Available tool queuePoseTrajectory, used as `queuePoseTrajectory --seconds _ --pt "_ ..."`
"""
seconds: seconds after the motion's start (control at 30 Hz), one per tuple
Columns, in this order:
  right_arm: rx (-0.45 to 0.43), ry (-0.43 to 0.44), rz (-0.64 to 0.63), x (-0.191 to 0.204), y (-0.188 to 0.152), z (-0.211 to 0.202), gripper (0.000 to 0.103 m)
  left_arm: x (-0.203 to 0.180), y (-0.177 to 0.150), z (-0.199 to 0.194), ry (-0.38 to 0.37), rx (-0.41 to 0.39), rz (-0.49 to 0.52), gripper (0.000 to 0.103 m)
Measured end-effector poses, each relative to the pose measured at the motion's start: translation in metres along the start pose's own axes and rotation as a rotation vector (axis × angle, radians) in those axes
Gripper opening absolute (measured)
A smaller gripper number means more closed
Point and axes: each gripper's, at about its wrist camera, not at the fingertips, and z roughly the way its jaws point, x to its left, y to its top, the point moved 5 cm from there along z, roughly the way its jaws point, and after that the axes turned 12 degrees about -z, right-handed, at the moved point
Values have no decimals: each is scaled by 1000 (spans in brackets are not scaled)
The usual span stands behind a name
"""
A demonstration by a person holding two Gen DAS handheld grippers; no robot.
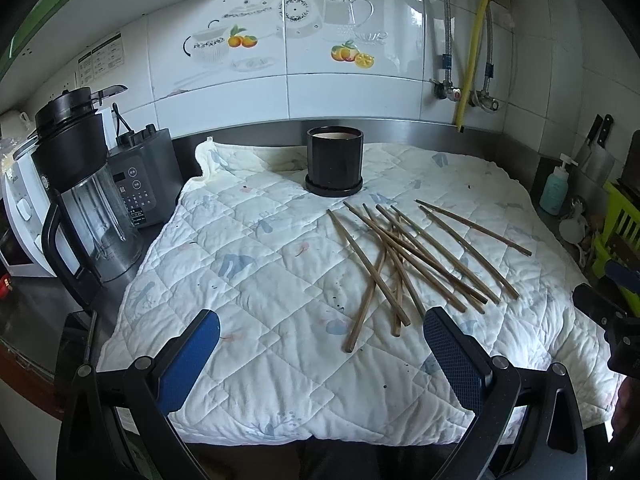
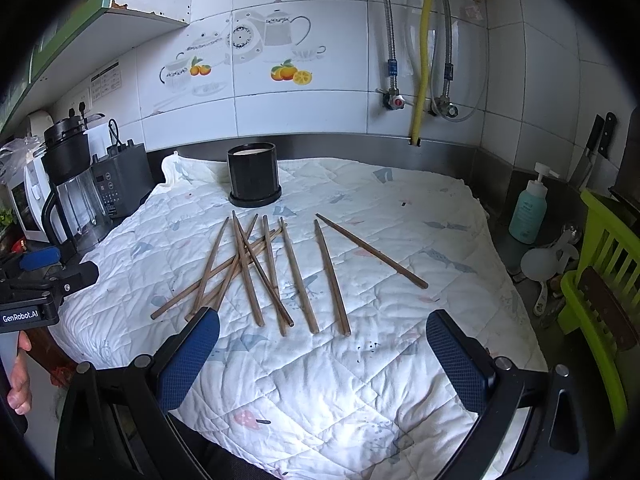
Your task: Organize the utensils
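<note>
Several brown wooden chopsticks [image 1: 412, 258] [image 2: 272, 270] lie scattered and partly crossed on a white quilted cloth [image 1: 248, 272] [image 2: 400, 240]. Behind them stands a black cylindrical holder [image 1: 334, 160] [image 2: 253, 174] on a black saucer, upright, with nothing standing in it. My left gripper [image 1: 320, 336] is open, held near the cloth's front edge, left of the pile's near ends, holding nothing. My right gripper [image 2: 322, 338] is open too, just short of the near tips of the chopsticks. The left gripper's body [image 2: 40, 280] shows at the left edge of the right wrist view, held by a hand.
A blender jug [image 1: 86, 208] [image 2: 74, 196] and its base [image 1: 146, 178] stand left of the cloth, beside a white appliance [image 1: 20, 216]. On the right are a soap bottle [image 2: 528, 210], a green rack [image 2: 600, 280] and knives [image 2: 596, 148] on the wall. Pipes [image 2: 420, 52] run down the tiled wall.
</note>
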Motion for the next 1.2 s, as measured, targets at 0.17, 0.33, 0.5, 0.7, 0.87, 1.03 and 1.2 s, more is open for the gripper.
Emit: queuePoseTrajectory --seconds 0.17,0.33,0.5,0.7,0.87,1.03,1.2 --pt "-1 1 0 0 0 0 103 -2 0 -1 2 -10 9 103" --pt "-2 -1 2 0 0 0 103 -3 0 -1 -1 -9 10 103" --pt "-1 -2 1 0 -1 1 103 -3 1 -1 -2 -12 9 103" --pt "-1 -3 -1 0 0 1 103 -3 2 0 -5 -13 8 103" --pt "-1 0 1 0 0 2 103 -5 4 1 -7 -12 13 103" --pt "-3 -1 -1 0 1 2 103 -6 5 2 -5 -9 13 103" --pt "-3 2 1 1 2 3 103 -6 6 4 -4 -8 18 103"
